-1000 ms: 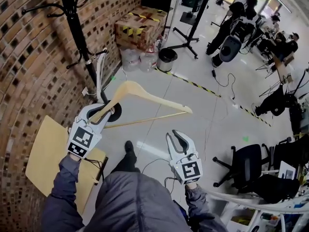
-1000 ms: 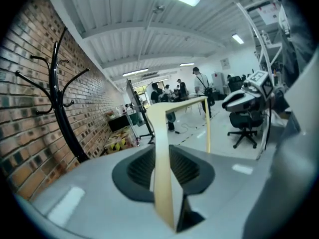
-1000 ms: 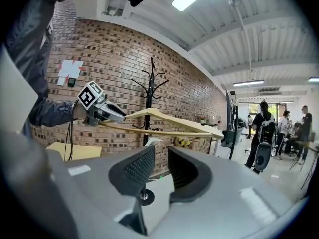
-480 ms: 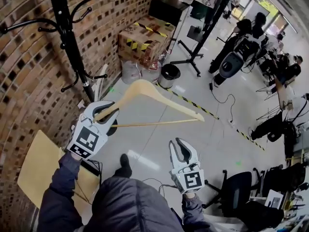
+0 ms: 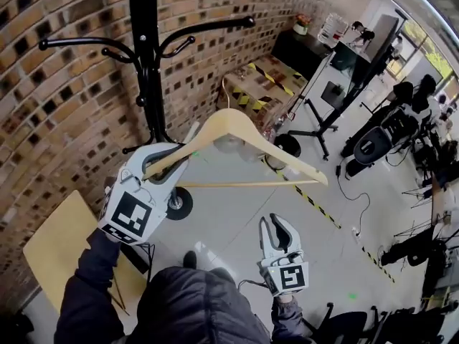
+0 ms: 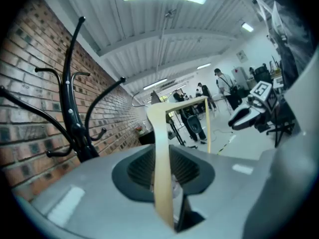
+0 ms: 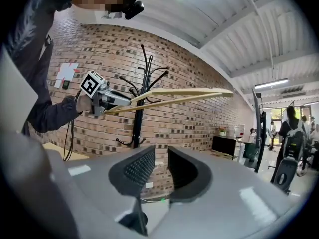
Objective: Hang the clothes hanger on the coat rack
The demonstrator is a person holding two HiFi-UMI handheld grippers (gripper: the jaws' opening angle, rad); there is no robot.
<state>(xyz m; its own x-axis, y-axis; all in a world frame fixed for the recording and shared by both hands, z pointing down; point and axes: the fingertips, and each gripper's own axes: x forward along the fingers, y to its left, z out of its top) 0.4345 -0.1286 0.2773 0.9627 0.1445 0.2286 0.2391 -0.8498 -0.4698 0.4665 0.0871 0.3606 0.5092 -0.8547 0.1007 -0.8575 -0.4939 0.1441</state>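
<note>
A pale wooden hanger (image 5: 237, 131) with a cross bar is up in the air, one arm end clamped in my left gripper (image 5: 161, 167). In the left gripper view the hanger arm (image 6: 160, 148) runs between the pads of the left gripper (image 6: 163, 171). The black coat rack (image 5: 147, 63) stands against the brick wall just left of and behind the hanger, its curved hooks spreading above. The hanger's thin hook is apart from the rack. My right gripper (image 5: 281, 236) is lower and to the right, jaws a little apart and holding nothing; in its own view the right gripper (image 7: 161, 171) faces the rack (image 7: 139, 98).
A brick wall (image 5: 64, 120) fills the left. A wooden board (image 5: 57, 242) leans at its foot. A taped cardboard box (image 5: 262, 84), a black bin (image 5: 287, 145) and a black stand (image 5: 323, 113) lie beyond the rack. People and office chairs are far right.
Both grippers have come closer to the coat rack and risen. The hanger, still in the left gripper, now sits level with the rack's pole, under its upper hooks.
</note>
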